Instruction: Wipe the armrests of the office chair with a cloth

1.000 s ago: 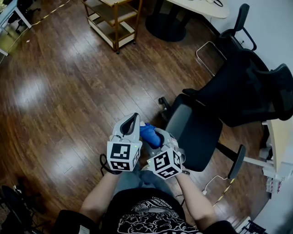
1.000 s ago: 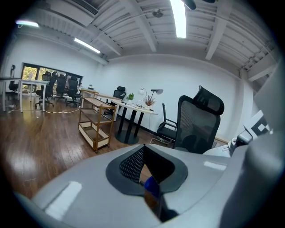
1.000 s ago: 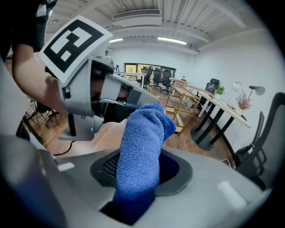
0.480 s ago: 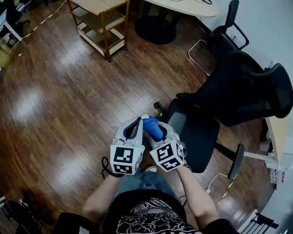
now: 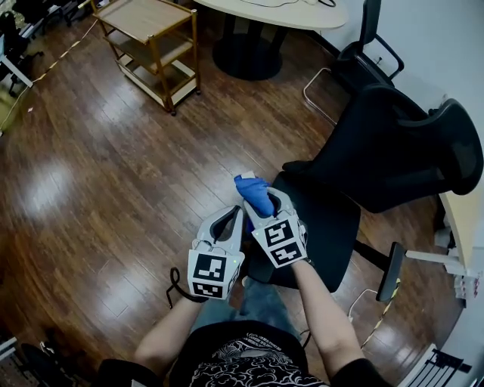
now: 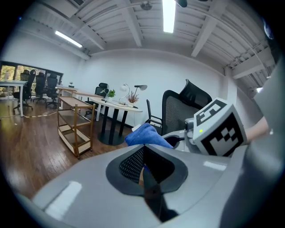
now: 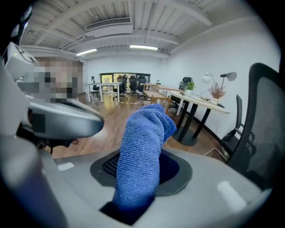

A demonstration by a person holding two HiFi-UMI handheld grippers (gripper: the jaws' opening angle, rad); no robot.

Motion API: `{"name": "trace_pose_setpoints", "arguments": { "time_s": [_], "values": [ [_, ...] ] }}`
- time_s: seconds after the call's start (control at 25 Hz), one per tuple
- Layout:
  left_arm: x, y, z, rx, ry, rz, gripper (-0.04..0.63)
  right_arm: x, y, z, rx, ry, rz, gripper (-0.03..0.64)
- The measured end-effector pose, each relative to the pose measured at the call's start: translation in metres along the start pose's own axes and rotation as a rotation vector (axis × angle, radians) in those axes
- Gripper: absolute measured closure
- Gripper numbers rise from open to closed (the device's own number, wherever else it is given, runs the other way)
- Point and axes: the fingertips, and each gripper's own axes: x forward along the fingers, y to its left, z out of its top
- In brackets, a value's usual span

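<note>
The floor (image 5: 113,174) is dark, glossy wooden planking with pale patches of reflected light. A black office chair (image 5: 355,189) stands on it at the right, and a second black chair (image 5: 359,57) with a metal frame stands behind that. Farther back, a wooden shelf trolley (image 5: 151,45) stands on the planks, beside the round black foot (image 5: 246,57) of a pale-topped desk (image 5: 287,11).

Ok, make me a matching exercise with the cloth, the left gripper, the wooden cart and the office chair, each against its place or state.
1. blue cloth
2. left gripper
3. wooden cart
4. office chair

A. fingers shut, nothing between them
B. on the floor, far ahead on the left
C. clamped in the right gripper
D. just right of both grippers

Pairs: 1-C, 2-A, 3-B, 4-D
</note>
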Motion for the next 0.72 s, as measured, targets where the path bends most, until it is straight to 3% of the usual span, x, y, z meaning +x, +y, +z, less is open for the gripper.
{"name": "trace_pose_setpoints", "arguments": {
  "time_s": [0.4,0.72],
  "values": [
    [0.027,-0.032,-0.012,-0.010,0.034,0.021,0.591,0.010,-0.062,0.004,0.172,-0.077,-0.022,0.468],
    [0.038,-0.042,-0.014,0.002,0.041,0.066,0.591,0.000,-0.115,-0.002,0.312,-0.165,-0.096,0.468]
  ]
}}
